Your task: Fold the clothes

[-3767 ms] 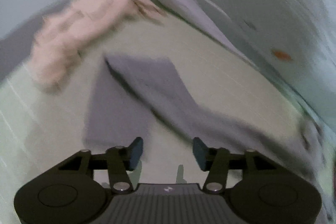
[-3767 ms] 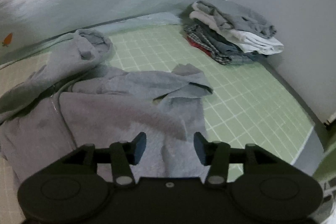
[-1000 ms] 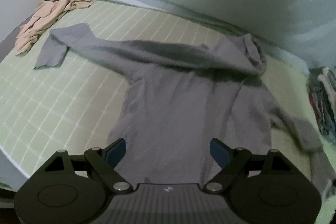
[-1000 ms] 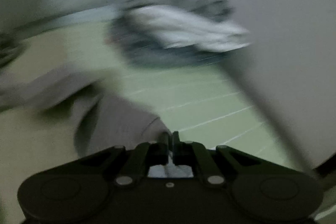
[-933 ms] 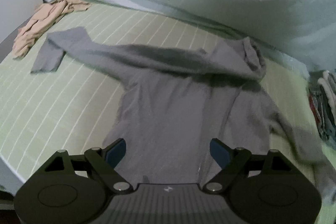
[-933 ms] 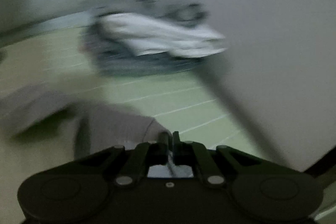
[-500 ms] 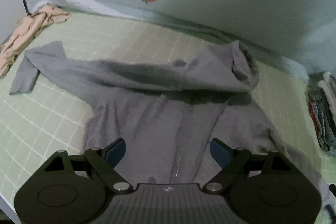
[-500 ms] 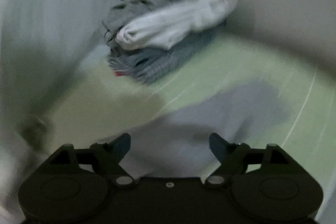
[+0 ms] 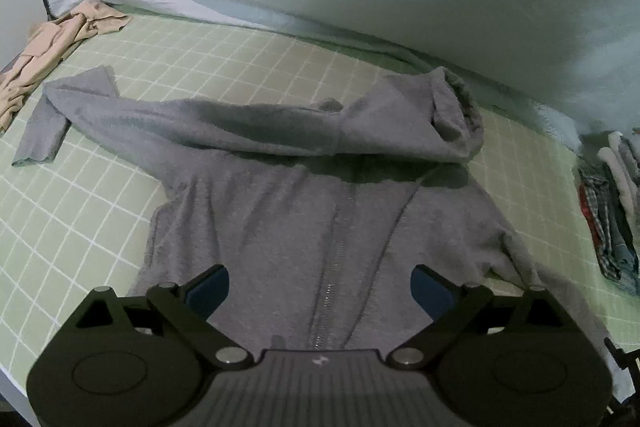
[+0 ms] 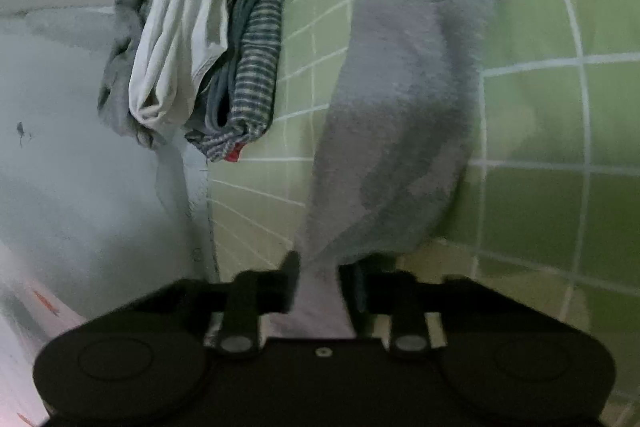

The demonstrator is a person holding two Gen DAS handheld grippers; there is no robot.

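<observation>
Left gripper [image 9: 320, 285] hovers with fingers spread wide and empty, the grey hoodie [image 9: 304, 211] flat on the green checked sheet [image 9: 72, 227] just ahead. Right gripper [image 10: 318, 285] pinches the hoodie's sleeve [image 10: 400, 107], folded stack [image 10: 192, 39] ahead-left.

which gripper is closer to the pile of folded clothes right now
Right. The right gripper holds the grey hoodie sleeve just beside the pile of folded clothes; the left gripper hovers open over the hoodie's hem, the pile far off.
</observation>
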